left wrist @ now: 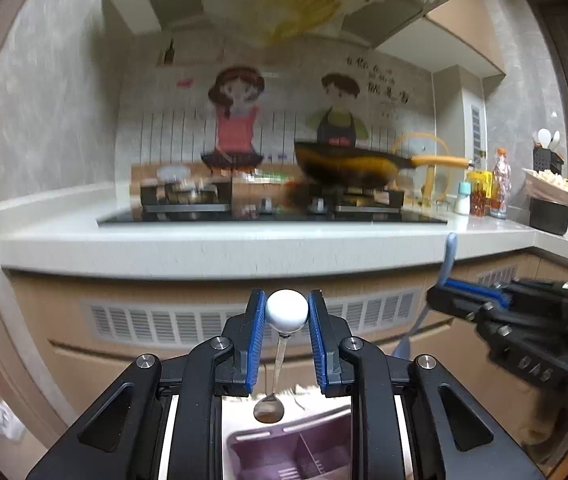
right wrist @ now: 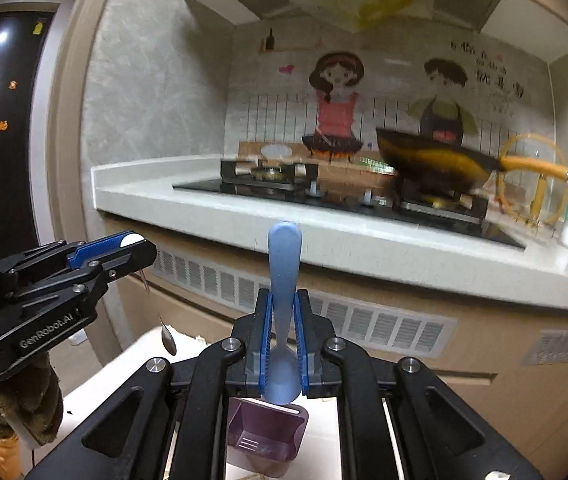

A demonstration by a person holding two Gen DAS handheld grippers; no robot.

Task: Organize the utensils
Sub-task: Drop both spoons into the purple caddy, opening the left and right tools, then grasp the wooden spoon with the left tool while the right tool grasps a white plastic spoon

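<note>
Two close wrist views, shared stove [left wrist: 272,204] ahead.

Black-yellow wok [left wrist: 348,166] on gas stove [left wrist: 272,210]; cartoon couple backsplash [right wrist: 388,92]; condiment bottles [left wrist: 492,188] right.

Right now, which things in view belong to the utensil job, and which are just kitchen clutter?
Job:
left gripper holding white-knobbed metal spoon
right gripper holding blue plastic spoon
purple utensil caddy

Clutter:
wok
gas stove
condiment bottles

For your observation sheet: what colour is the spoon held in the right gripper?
Light blue spoon, clearest in the right wrist view.
</note>
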